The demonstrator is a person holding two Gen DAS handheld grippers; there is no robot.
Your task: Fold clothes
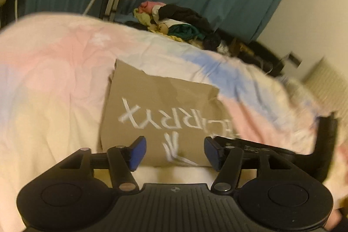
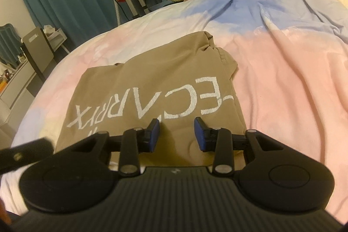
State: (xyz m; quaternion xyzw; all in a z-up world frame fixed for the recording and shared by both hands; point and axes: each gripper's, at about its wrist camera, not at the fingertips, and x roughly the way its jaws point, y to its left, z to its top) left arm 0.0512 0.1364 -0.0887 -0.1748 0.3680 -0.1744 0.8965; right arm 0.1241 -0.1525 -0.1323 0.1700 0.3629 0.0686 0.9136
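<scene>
Both tongs, left (image 1: 175,152) and right (image 2: 176,134), apart and empty; folded tan shirt (image 2: 152,88) on bed (image 2: 282,79) just ahead, beneath fingertips.

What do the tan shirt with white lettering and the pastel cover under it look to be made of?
Tan shirt with white lettering: looks like soft matte knit, likely cotton; it creases loosely, and the letters appear stitched or printed. Pastel bed cover: smooth, thin woven-looking fabric with soft wrinkles.

On the tan garment (image 2: 152,88) spread before me I read big white letters upside down, "ECARRYX" as best I can tell, with a smaller white mark beneath them too blurred to make out
</scene>
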